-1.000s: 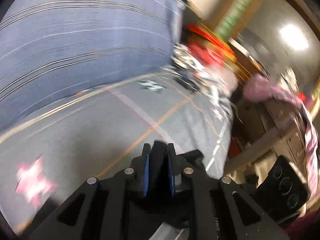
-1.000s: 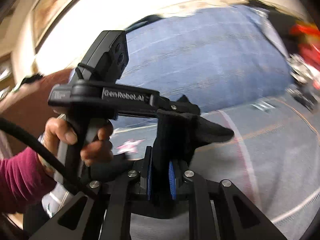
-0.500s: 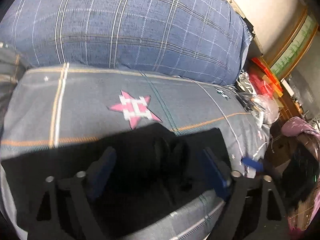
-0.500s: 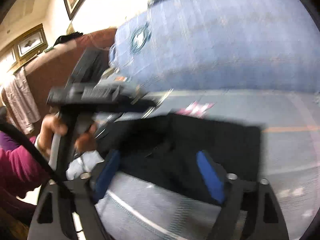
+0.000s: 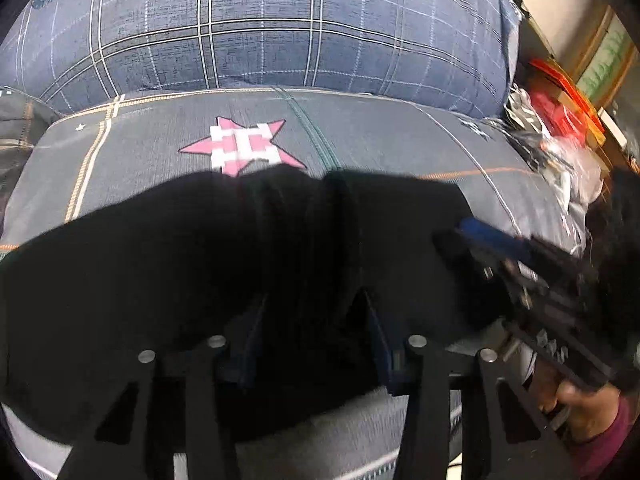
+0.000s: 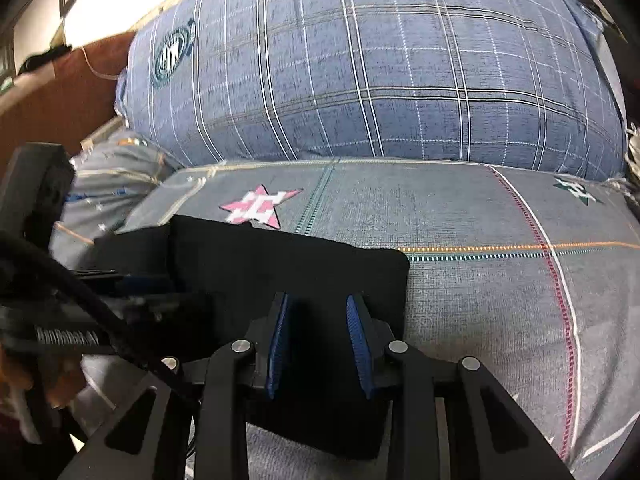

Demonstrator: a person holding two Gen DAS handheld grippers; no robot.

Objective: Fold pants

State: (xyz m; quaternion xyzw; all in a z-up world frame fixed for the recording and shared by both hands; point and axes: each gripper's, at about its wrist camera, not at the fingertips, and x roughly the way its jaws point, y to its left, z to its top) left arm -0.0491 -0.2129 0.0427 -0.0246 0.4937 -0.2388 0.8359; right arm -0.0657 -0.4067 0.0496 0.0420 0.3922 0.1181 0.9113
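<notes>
The black pants (image 5: pixel 160 260) lie folded into a rectangle on the grey bed sheet (image 5: pixel 380 140). My left gripper (image 5: pixel 314 316) points down at their near part. Its jaws are closing with a raised ridge of black cloth between them, and I see no pad pressing on it. In the right wrist view the pants (image 6: pixel 280 256) lie flat, and my right gripper (image 6: pixel 318 298) hangs just over their near right part. Its jaws are closing, blue pads apart, with only flat cloth below. The right gripper (image 5: pixel 492 240) also shows at the pants' right edge.
A big blue plaid quilt (image 6: pixel 380 80) is rolled up along the far side of the sheet (image 6: pixel 480 300). A pink star print (image 6: pixel 260 206) lies just beyond the pants. Red boxes and plastic bags (image 5: pixel 560 120) are piled at the bed's right. A brown headboard (image 6: pixel 80 88) stands at the left.
A second ago both grippers were shut on black cloth held up. They then opened wide with the pants laid on the bed. Now both are lower and their jaws are narrower.
</notes>
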